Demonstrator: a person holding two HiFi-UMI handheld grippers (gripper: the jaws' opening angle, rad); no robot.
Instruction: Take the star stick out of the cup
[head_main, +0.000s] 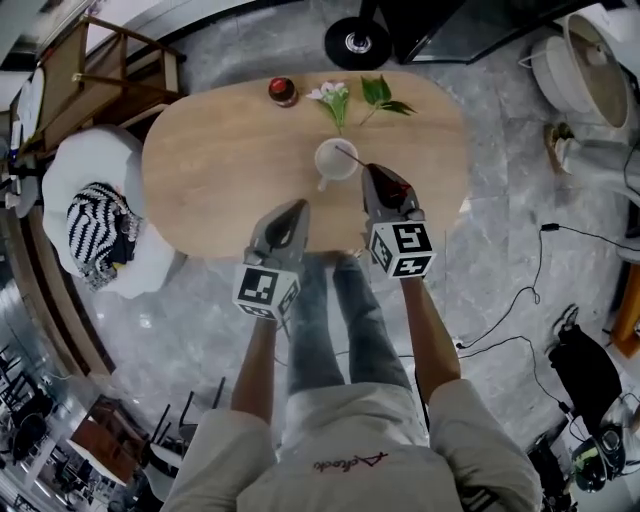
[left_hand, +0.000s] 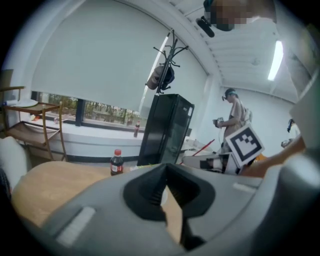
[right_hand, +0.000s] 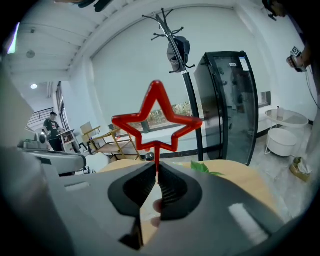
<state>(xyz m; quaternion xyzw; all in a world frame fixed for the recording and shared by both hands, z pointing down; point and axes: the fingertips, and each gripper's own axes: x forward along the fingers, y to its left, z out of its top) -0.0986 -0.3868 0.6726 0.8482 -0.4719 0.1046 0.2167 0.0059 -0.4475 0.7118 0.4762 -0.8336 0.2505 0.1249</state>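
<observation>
Right gripper (right_hand: 156, 168) is clenched on the thin stem of the star stick (right_hand: 157, 146), with the hollow red plastic star upright at frame centre. From the head view the stick shows over the mouth of the round white cup (head_main: 326, 166), mid-bench. Left gripper (left_hand: 165, 168) is pinched closed on nothing. The bench (head_main: 210, 160) is an oval of pale wood grain. Grey marbled floor (head_main: 500, 280) all round, and a glass-fronted black cabinet (right_hand: 230, 105) at right.

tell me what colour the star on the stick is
Red star stick, seen best in the right gripper view.
</observation>
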